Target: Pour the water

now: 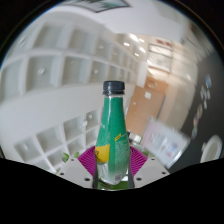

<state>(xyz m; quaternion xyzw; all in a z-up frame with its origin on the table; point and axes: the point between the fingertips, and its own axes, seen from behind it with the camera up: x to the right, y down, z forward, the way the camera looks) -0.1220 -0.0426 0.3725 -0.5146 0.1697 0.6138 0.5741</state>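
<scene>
Gripper view: jaws clamp upright green bottle (113, 135), dark-capped.

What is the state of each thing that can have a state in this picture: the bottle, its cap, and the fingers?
Green bottle: upright, lifted off any surface, partly filled with clear liquid.
Bottle cap: dark, still on the bottle's neck.
Gripper: fingers closed on the bottle's lower body, pink pads pressing on both sides.
White shelving: behind the bottle, open compartments; contents cannot be told.
</scene>
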